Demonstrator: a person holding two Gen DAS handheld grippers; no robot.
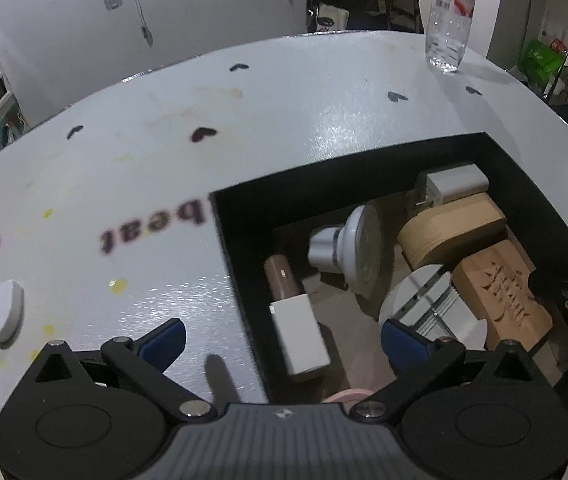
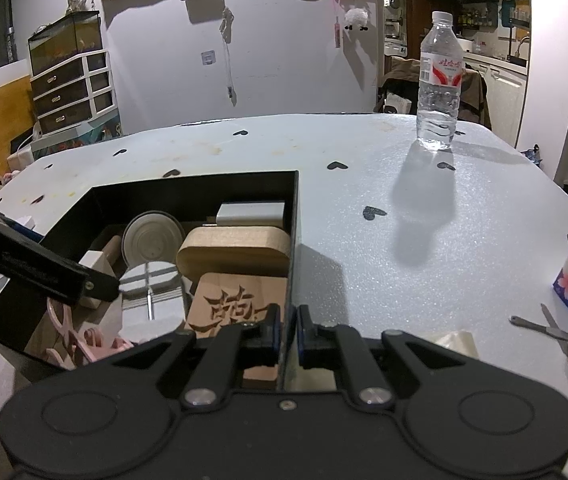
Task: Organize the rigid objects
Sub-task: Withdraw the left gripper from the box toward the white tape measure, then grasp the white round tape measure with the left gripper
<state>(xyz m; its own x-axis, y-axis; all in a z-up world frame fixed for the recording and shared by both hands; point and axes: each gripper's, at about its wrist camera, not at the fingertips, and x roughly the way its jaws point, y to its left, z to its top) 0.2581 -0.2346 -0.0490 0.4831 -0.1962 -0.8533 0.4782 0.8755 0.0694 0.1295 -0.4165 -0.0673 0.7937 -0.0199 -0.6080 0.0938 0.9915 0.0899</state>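
Right tongs pinched narrow on the right wall of the black box — already packed with rigid objects, carved wooden block nearest — while left tongs gape wide, empty, above its left edge: tugging could tip the box, spilling contents across the tabletop.

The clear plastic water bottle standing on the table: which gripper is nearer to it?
Right, probably. The right gripper is clamped on the black box's wall, the side facing the clear plastic water bottle. The left gripper hangs open over the box's opposite edge.
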